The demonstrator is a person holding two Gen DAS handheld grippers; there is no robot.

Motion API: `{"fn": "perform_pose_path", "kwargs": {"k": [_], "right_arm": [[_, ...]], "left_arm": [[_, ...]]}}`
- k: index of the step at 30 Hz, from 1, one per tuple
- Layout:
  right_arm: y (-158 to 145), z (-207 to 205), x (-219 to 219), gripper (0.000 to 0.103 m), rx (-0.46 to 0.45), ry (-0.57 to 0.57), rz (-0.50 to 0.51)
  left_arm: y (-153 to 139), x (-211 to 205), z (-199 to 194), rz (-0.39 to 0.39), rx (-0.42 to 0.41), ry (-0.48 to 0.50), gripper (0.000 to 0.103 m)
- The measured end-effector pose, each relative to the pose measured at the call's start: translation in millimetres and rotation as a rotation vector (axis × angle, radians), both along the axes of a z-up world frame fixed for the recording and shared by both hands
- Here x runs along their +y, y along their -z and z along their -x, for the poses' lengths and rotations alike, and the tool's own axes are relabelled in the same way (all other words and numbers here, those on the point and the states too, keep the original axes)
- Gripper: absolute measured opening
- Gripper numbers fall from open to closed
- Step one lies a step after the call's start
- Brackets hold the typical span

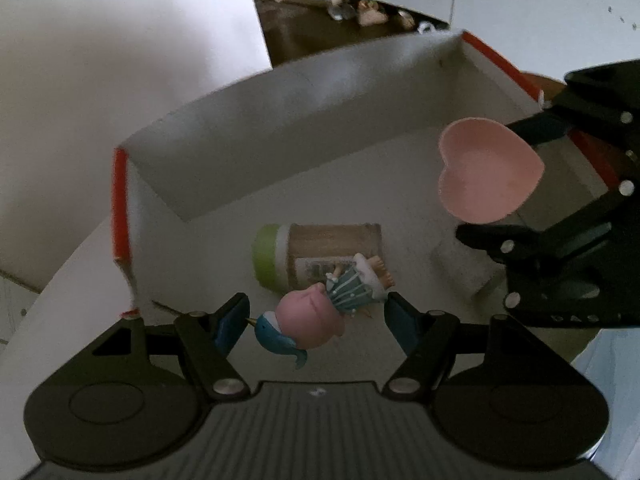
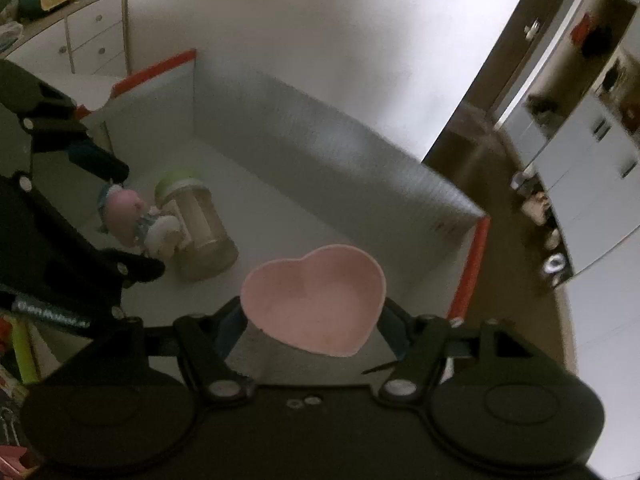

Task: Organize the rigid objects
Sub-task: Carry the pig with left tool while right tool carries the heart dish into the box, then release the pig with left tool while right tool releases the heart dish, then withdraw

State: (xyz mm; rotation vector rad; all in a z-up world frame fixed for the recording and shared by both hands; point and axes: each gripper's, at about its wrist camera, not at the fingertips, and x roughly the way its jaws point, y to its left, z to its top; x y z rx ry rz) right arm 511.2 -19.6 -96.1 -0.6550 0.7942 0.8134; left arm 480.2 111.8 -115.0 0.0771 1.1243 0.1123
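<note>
A white cardboard box [image 1: 280, 140] [image 2: 320, 160] with orange-red rims stands open below both grippers. On its floor a clear jar [image 1: 320, 248] [image 2: 200, 232] with a green lid lies on its side. My left gripper [image 1: 316, 320] [image 2: 120, 216] is shut on a small figurine [image 1: 308, 324] [image 2: 124, 212] with a pink head, a teal dress and a blue narwhal, held just in front of the jar. My right gripper [image 2: 312, 328] [image 1: 504, 184] is shut on a pink heart-shaped bowl [image 2: 316, 296] [image 1: 488, 172], hollow side up, over the box's right part.
The box rests on a round table [image 2: 560, 320] whose edge curves close past its right rim. A white drawer unit [image 2: 92, 40] stands behind on the left. Shoes [image 1: 360, 12] lie on the brown floor beyond. Colourful items [image 2: 20, 352] sit at the lower left.
</note>
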Motion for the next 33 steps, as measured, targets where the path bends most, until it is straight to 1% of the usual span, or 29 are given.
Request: {"fn": "perform_pose_path", "kwargs": {"k": [3, 10, 14, 16, 19, 20, 22, 27, 33], "right_arm": [[8, -5, 2, 0.070, 0.016, -0.020, 0.027], [9, -10, 3, 0.071, 0.073, -0.024, 0.026], [10, -9, 2, 0.071, 0.076, -0.024, 0.030], [10, -9, 1, 0.071, 0.074, -0.020, 0.031], [10, -8, 0, 0.074, 0.072, -0.006, 0.022], [8, -7, -1, 0.076, 0.070, 0.000, 0.016], [4, -7, -4, 0.078, 0.080, 0.009, -0.005], [-5, -4, -10, 0.079, 0.082, 0.042, -0.045], [-24, 5, -21, 0.080, 0.090, 0.073, -0.101]], "left_arm": [[7, -2, -4, -0.006, 0.043, 0.021, 0.074], [20, -3, -12, 0.009, 0.125, 0.034, 0.074], [25, -1, -18, 0.023, 0.173, 0.029, 0.074], [27, 1, -20, 0.016, 0.183, 0.021, 0.074], [27, 3, -22, 0.035, 0.195, 0.009, 0.074], [27, 4, -22, 0.041, 0.195, 0.006, 0.074], [24, 5, -21, 0.026, 0.179, 0.004, 0.074], [14, 9, -17, 0.046, 0.137, -0.011, 0.074], [-4, 8, -5, 0.049, 0.085, -0.033, 0.074]]}}
